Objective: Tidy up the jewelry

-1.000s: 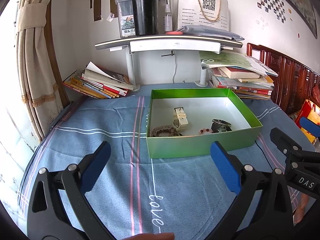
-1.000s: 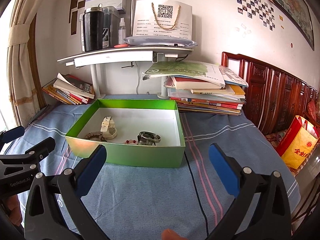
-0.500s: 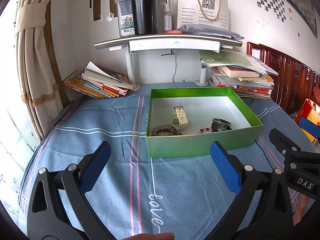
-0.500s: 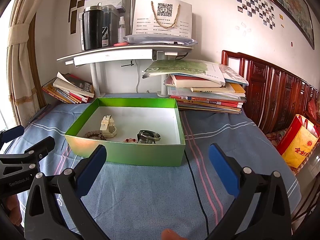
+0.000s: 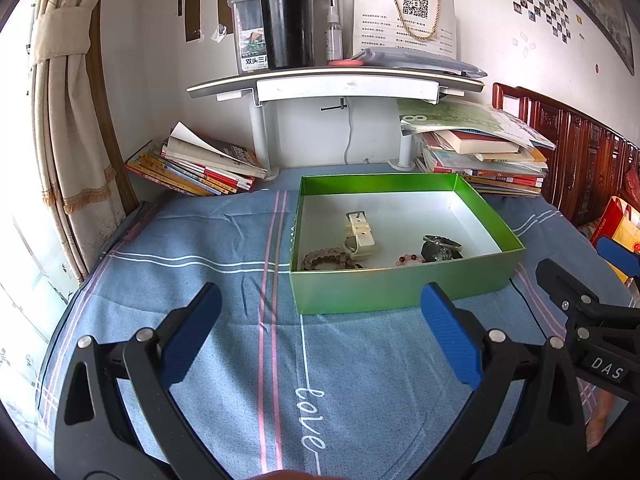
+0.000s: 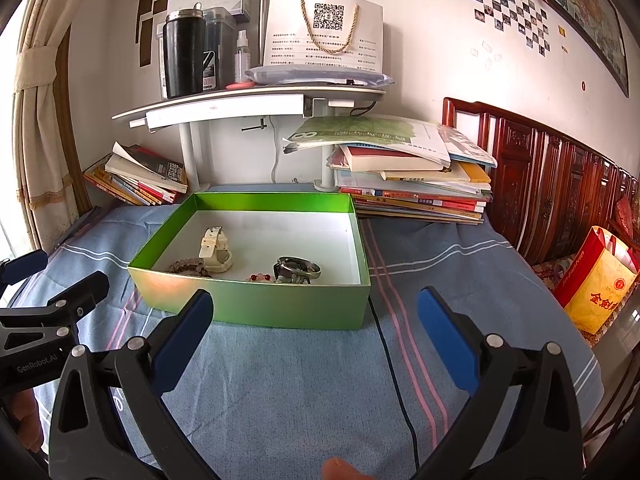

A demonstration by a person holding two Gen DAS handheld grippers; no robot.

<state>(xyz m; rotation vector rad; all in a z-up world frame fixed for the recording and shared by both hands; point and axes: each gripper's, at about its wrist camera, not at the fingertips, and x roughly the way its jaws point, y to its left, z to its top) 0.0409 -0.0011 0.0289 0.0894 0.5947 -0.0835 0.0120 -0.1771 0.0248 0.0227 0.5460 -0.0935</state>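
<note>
Green box (image 5: 404, 286) on blue cloth (image 5: 240, 340). Inside, near wall: bead bracelet (image 5: 326, 259), white watch (image 5: 360, 232), dark watch (image 5: 440, 247). Small, light, slippery; pinch band. Left gripper (image 5: 320, 334), right gripper (image 6: 314, 336) both wide apart, holding nothing.

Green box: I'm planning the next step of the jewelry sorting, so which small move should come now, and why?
Probably ease the right gripper forward over the near wall of the green box toward the dark watch. Both grippers are open and empty, short of the box, left gripper included. All the jewelry lies bunched behind that wall: cream watch, brown bead bracelet, red beads.
</note>
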